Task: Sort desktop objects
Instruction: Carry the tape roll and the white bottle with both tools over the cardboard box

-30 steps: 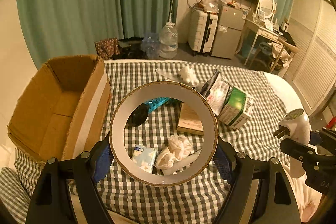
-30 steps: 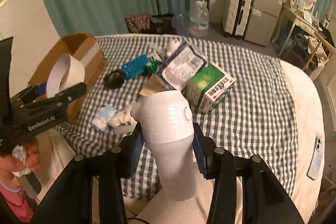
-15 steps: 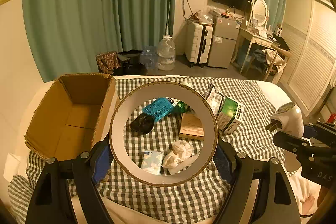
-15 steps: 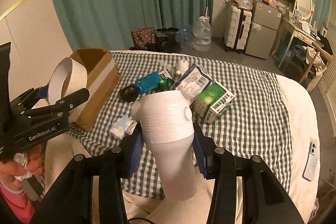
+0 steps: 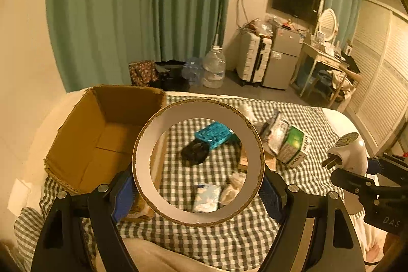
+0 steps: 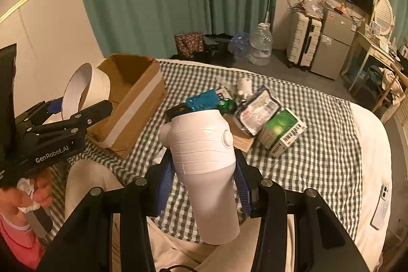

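My left gripper (image 5: 199, 193) is shut on a wide white tape ring (image 5: 142, 157), held in the air above the checked cloth, just right of an open cardboard box (image 5: 84, 144). The ring (image 6: 97, 86) and left gripper (image 6: 76, 114) also show in the right wrist view, beside the box (image 6: 137, 93). My right gripper (image 6: 201, 170) is shut on a white hair dryer (image 6: 204, 152), held above the near edge of the cloth. The dryer (image 5: 352, 152) shows at the right of the left wrist view.
On the checked cloth (image 6: 318, 144) lie a teal pack (image 6: 204, 100), a green box (image 6: 283, 129), a plastic packet (image 6: 257, 106), a black object (image 5: 195, 152), tissue packs (image 5: 206, 196) and a brown board (image 6: 239, 139). A phone (image 6: 381, 205) lies at the right.
Both grippers have lifted and drawn back from the cloth, so the objects look smaller and lower. The tape ring has shifted left, closer to the box. Both grips are unchanged.
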Demonstrator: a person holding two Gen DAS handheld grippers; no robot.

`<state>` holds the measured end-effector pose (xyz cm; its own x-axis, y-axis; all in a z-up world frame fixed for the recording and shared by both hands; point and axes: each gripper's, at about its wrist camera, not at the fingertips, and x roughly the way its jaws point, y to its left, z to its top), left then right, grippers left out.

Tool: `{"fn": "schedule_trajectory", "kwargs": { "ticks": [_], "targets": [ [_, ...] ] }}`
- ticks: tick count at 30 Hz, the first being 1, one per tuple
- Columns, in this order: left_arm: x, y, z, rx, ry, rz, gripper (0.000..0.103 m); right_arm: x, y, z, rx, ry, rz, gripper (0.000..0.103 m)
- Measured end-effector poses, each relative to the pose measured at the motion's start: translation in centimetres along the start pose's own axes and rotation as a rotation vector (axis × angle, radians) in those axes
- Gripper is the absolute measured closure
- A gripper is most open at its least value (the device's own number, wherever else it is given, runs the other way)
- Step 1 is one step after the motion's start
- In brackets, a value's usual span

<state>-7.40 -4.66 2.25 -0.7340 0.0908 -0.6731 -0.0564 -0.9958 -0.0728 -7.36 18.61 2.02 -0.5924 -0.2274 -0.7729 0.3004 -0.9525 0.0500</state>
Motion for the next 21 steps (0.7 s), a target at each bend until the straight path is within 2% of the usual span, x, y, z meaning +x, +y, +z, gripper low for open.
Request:
{"fn": "schedule_trajectory", "kwargs": {
  "ticks": [7,21],
  "targets": [
    [0.8,3.9,-0.1,-0.033,0.028,0.049,0.02,1.8,2.5,1.7,-0.021,0.02,0.045,0.059],
    [3.2,13.4,-0.8,-0.2,0.073,0.135,0.02,6.8,8.6,4.3,-0.11,0.079,0.137,0.058]
  ]
}}
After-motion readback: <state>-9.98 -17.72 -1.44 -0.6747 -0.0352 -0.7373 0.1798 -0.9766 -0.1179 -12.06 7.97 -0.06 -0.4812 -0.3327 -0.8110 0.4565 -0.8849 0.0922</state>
